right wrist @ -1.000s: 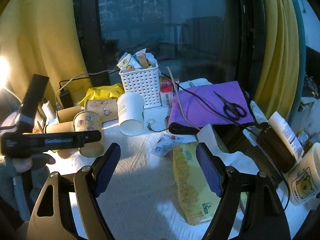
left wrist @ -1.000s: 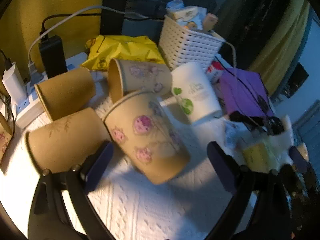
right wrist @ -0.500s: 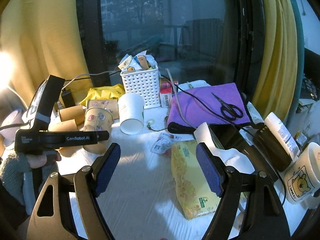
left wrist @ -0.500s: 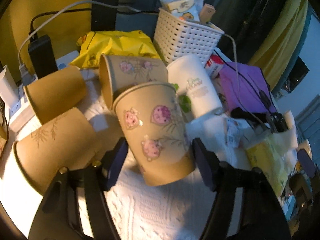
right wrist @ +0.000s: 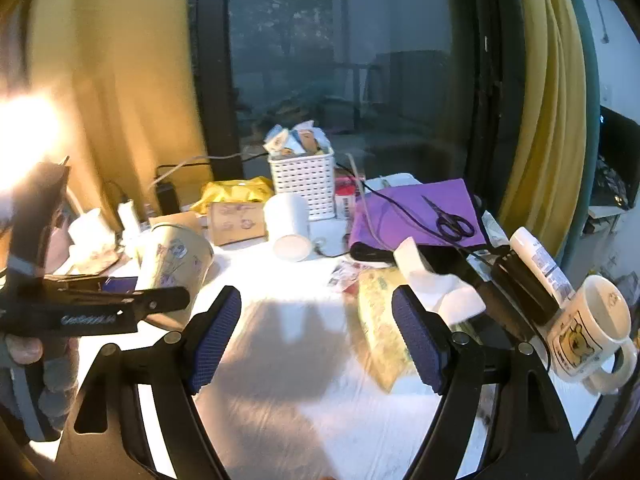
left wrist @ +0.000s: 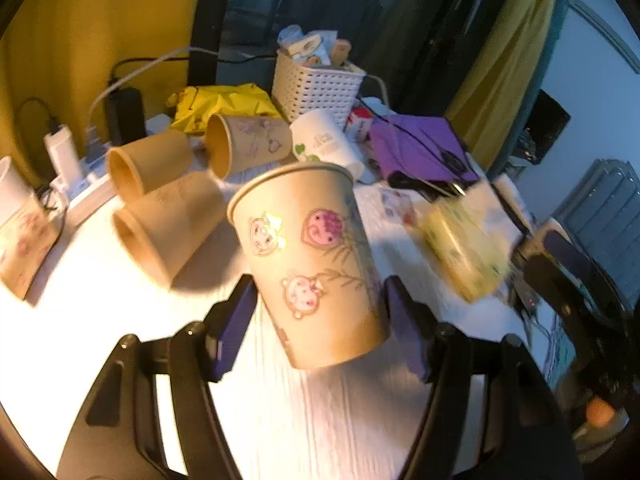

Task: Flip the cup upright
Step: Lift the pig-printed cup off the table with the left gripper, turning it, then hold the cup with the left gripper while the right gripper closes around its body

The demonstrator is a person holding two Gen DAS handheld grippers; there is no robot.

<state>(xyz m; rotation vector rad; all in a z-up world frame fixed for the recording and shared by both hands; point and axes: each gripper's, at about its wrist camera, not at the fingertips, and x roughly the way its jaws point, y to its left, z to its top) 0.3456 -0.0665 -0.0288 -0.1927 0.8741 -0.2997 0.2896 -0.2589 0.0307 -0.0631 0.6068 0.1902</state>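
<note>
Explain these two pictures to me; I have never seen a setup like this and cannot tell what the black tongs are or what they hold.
No robot here: a person holds one pair of tongs in each hand, and each carries a wide-angle camera looking along its two fingers.

The left camera's picture shows the left tongs clamped on a brown paper cup with pig stickers, mouth up and tilted, above the white cloth. Behind it three brown cups lie on their sides, near a white cup and a white basket.

The right camera's picture shows the right tongs open and empty; at its left you see the left tongs with that cup from the side. A bear mug and scissors are to the right.
</note>
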